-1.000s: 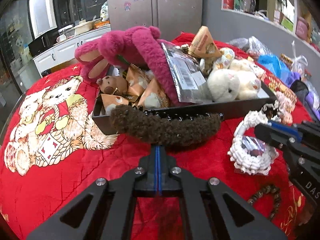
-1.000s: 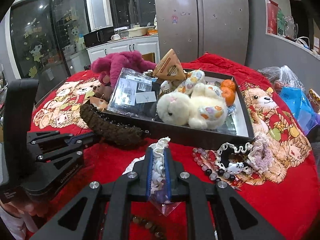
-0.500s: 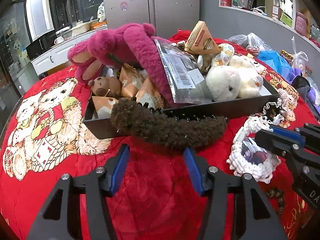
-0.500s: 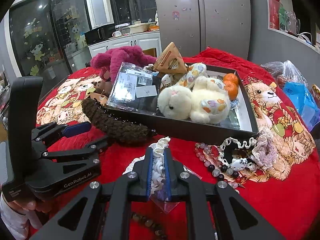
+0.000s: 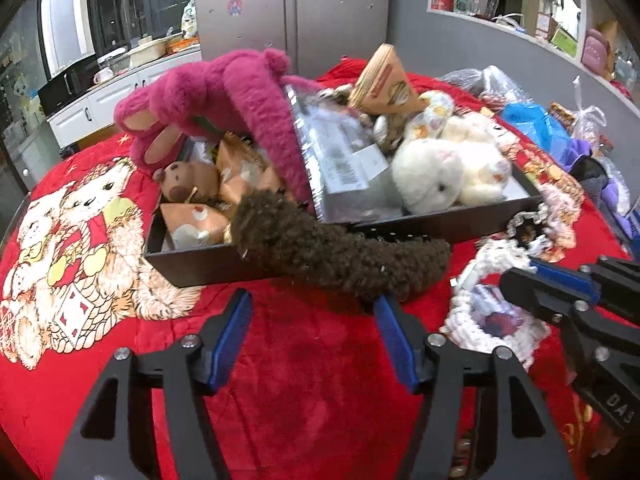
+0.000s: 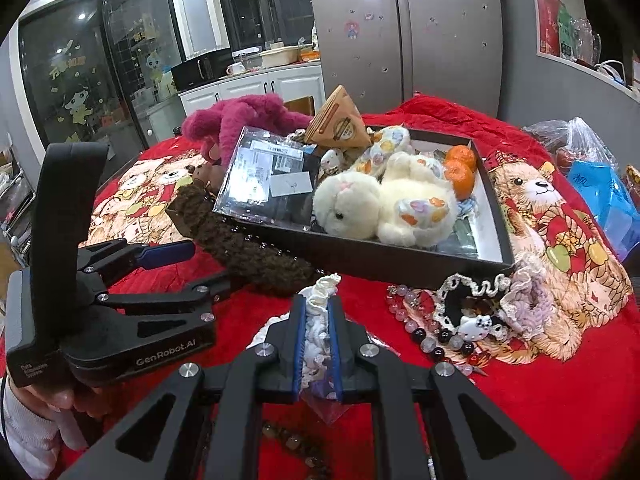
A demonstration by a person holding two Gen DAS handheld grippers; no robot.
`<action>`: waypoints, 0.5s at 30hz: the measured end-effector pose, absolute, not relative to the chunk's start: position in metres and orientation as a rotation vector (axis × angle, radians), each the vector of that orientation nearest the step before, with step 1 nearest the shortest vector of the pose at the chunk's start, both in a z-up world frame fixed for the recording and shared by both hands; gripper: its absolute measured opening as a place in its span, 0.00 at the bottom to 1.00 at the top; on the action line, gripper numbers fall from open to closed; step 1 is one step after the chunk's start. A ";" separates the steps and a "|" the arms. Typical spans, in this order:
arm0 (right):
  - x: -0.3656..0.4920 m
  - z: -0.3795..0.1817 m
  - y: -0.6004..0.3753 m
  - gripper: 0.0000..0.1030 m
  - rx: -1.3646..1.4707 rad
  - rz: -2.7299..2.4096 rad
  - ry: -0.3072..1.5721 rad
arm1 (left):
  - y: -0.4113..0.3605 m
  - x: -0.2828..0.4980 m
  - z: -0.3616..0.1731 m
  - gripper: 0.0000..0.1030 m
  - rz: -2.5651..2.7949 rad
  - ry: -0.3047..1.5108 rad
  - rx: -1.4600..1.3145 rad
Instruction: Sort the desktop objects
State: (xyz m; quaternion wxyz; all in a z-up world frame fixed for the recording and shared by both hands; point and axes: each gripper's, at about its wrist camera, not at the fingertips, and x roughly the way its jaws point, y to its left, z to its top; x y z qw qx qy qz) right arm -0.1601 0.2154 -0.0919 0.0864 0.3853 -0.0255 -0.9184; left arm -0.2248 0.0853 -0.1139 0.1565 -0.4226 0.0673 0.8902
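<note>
Box (image 6: 400,258) is mostly filled; at its 6 o'clock edge a brown scrunchie (image 5: 340,252) leans. Left tongs (image 5: 312,336) are opening, empty. Right tongs (image 6: 317,340) pinch a white lace scrunchie (image 6: 320,320); beads remain outside.

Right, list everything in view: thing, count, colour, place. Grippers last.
tray: one, black, on the red cloth
pink plush: one, magenta, draped over the tray's far left
white plush rabbit: one, cream, in the tray
oranges: two, orange, tray's far corner
clear packet: one, silvery, leaning in the tray
brown fuzzy headband: one, dark brown, against the tray's front wall
white lace scrunchie: one, white, in the right gripper
bead bracelet: one, pink and dark, on the cloth
left gripper: jaws opening, nothing between them
right gripper: shut on the scrunchie
</note>
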 end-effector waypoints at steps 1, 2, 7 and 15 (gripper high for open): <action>-0.160 -0.091 0.216 0.11 1.146 -2.739 -0.080 | 0.088 -0.224 -0.111 0.71 2.549 0.211 -1.193; -0.160 -0.090 0.217 0.11 1.143 -2.741 -0.085 | 0.091 -0.224 -0.109 0.79 2.561 0.228 -1.180; -0.158 -0.086 0.222 0.11 1.129 -2.751 -0.099 | 0.100 -0.232 -0.107 0.88 2.554 0.225 -1.198; -0.158 -0.085 0.224 0.11 1.132 -2.748 -0.100 | 0.107 -0.240 -0.112 0.95 2.496 0.151 -1.236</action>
